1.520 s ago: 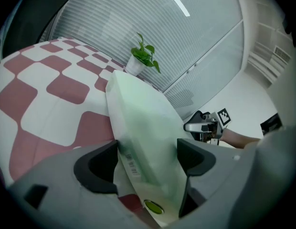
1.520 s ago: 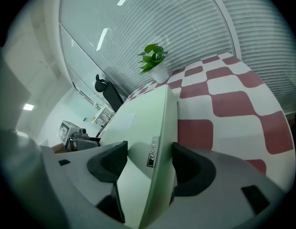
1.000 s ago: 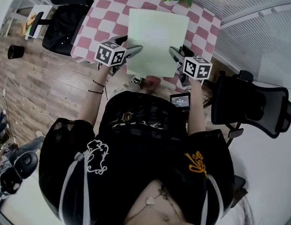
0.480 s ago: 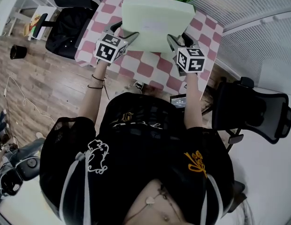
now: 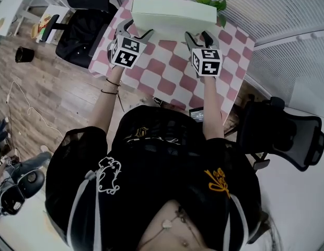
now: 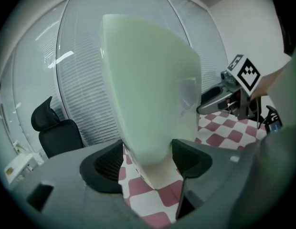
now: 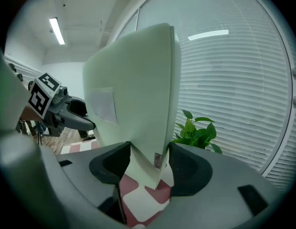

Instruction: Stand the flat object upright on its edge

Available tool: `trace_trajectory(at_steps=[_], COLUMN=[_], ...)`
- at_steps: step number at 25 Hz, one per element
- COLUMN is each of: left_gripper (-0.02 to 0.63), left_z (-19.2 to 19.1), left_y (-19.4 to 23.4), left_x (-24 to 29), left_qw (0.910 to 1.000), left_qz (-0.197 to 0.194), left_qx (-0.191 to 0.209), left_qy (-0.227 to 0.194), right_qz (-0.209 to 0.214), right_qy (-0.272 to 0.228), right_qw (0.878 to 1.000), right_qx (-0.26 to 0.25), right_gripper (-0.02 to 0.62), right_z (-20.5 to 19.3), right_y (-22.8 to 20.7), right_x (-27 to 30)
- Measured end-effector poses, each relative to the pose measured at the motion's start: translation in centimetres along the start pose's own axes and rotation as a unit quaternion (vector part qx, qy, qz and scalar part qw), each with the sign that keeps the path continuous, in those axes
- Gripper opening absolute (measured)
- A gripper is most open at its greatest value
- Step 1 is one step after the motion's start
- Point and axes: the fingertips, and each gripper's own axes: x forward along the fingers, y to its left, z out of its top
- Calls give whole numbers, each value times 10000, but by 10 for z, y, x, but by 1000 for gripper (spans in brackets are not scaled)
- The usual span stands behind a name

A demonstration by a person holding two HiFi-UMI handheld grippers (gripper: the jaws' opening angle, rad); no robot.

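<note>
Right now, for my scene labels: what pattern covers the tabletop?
Red-and-white checks on the square tabletop, clearest in the head view.

Black shirt — white and yellow prints, white stripes.

No legible text; small tag on pale green pad edge too blurred to read

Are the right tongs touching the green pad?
Touching. The right gripper view shows the pad squeezed between both jaws of the right tongs, with no gap on either side.
</note>
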Motion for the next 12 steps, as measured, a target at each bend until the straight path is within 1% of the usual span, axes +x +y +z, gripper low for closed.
trace_trajectory(at_steps=[2, 6, 10, 12], left_gripper=[331, 330, 328, 328], left_z=[-3, -13, -24, -29], left_y=[8, 19, 20, 22], left_x=[7, 21, 28, 29], left_qw=[9999, 9997, 9993, 9992], left_qz=[90, 130, 119, 112], left_qx=[61, -26, -218, -325], left_qy=[52, 218, 269, 226], right_qz=[-19, 13, 40, 61], right_qy=[42, 175, 215, 218], right_qw=[10000, 9998, 9997, 9996], right_qx=[-38, 3, -71, -150], right_gripper=[256, 253, 250, 250], right_z=[1, -2, -6, -6], right_y=[0, -1, -1, 1], right_x=[11, 31, 38, 41])
